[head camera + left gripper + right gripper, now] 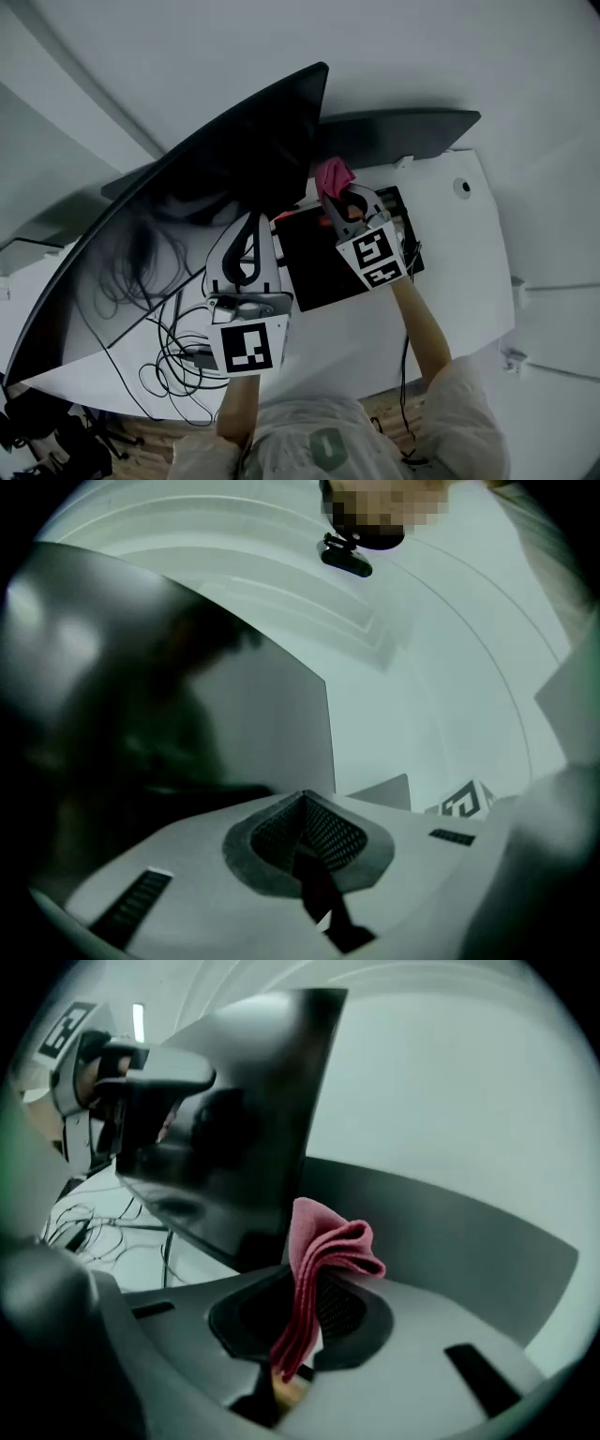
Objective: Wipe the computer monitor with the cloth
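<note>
The desk is viewed from high above and steeply downward in the head view, with the monitor across the frame's upper left and the left gripper and right gripper at centre. The left gripper view is aimed upward along its closed jaws, very near the monitor, which fills the frame's left half. The same monitor is shared by the right gripper view, seen close at upper left behind the clamped cloth.

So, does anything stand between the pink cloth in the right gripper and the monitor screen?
Nothing visible does. The cloth, clamped in the right gripper, is close beside the edge of the monitor with open air between. The left gripper, shut and empty, is in front of the screen farther along, off that path.
</note>
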The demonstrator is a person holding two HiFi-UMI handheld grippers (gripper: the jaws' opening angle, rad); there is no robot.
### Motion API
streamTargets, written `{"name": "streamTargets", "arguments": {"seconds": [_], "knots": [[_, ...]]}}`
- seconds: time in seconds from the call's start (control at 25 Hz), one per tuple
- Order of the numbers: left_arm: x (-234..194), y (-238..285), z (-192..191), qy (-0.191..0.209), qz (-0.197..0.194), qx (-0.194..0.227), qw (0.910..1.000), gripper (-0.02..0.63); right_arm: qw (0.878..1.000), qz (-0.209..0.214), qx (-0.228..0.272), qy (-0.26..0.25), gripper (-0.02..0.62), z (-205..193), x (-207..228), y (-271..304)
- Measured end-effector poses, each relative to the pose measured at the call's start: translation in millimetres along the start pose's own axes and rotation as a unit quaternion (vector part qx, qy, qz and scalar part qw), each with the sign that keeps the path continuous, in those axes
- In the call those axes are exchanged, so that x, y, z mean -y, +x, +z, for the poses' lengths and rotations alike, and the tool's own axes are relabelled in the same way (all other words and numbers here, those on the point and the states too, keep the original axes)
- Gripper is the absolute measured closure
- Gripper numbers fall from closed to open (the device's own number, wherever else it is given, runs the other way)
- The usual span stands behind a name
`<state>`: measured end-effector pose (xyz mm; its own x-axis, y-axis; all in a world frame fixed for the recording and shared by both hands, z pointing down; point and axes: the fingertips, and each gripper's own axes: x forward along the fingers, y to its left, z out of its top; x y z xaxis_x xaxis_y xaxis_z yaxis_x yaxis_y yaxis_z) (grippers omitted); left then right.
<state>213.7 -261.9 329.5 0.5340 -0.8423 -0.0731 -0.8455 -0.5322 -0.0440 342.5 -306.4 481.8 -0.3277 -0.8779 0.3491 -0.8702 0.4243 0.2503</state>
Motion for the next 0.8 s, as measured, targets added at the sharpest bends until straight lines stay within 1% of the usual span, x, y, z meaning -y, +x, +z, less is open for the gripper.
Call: {"name": "streamTargets", "arguments": {"seconds": [0.08,0.16,0.32,0.48,0.56,0.64,0.72,0.8], "knots": [[-4.8,-13.5,14.2,-0.002,0.008,0.014,0.9999,0.592,0.998,-0.041,0.045,0.028,0.545,37.9,-7.4,-25.0],[-6.6,-29.9,27.1,-0.006,0.014,0.026,0.9995,0.592,0.993,-0.067,0.086,0.040,0.545,75.5,-25.6,-51.6],[-6.0,-70.0,50.8,0.002,0.017,0.045,0.9988,0.592,0.984,-0.085,0.153,0.040,0.545,143.0,-73.4,-100.2],[-8.1,-114.6,71.0,0.011,0.020,0.062,0.9978,0.592,0.972,-0.103,0.209,0.041,0.545,195.8,-114.7,-152.0],[-12.2,-137.5,75.3,0.007,0.028,0.066,0.9974,0.592,0.965,-0.100,0.240,0.043,0.545,212.4,-138.3,-174.2],[-16.1,-160.9,78.2,0.010,0.032,0.068,0.9971,0.592,0.957,-0.091,0.268,0.058,0.545,220.5,-164.5,-193.5],[-16.2,-180.7,80.3,0.018,0.034,0.072,0.9967,0.592,0.953,-0.089,0.279,0.078,0.545,218.5,-185.4,-210.1],[-13.9,-196.3,80.3,0.021,0.034,0.072,0.9966,0.592,0.953,-0.094,0.276,0.084,0.545,211.5,-199.8,-222.5]]}}
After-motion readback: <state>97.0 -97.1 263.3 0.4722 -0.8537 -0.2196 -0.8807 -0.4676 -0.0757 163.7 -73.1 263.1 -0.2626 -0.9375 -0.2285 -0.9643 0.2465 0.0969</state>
